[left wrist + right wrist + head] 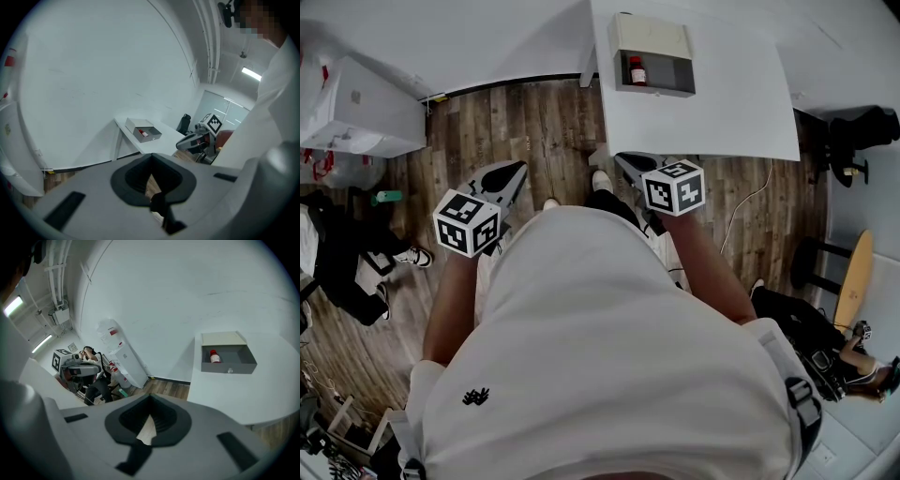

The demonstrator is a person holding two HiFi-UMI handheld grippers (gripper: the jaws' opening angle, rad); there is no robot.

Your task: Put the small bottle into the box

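Left gripper (516, 172) and right gripper (625, 161): jaws together, both empty, held near my waist, well short of the table (712, 112). Small bottle (637, 71) sits inside the open box (661, 91), left end. Placement looks complete, so I stay clear of the box. Bottle: red-and-white, tiny.

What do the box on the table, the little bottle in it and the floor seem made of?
Grey open box: probably matte painted metal or plastic, flat even walls. Small red-capped bottle: too small to tell. Floor: wood-look planks, visible grain.
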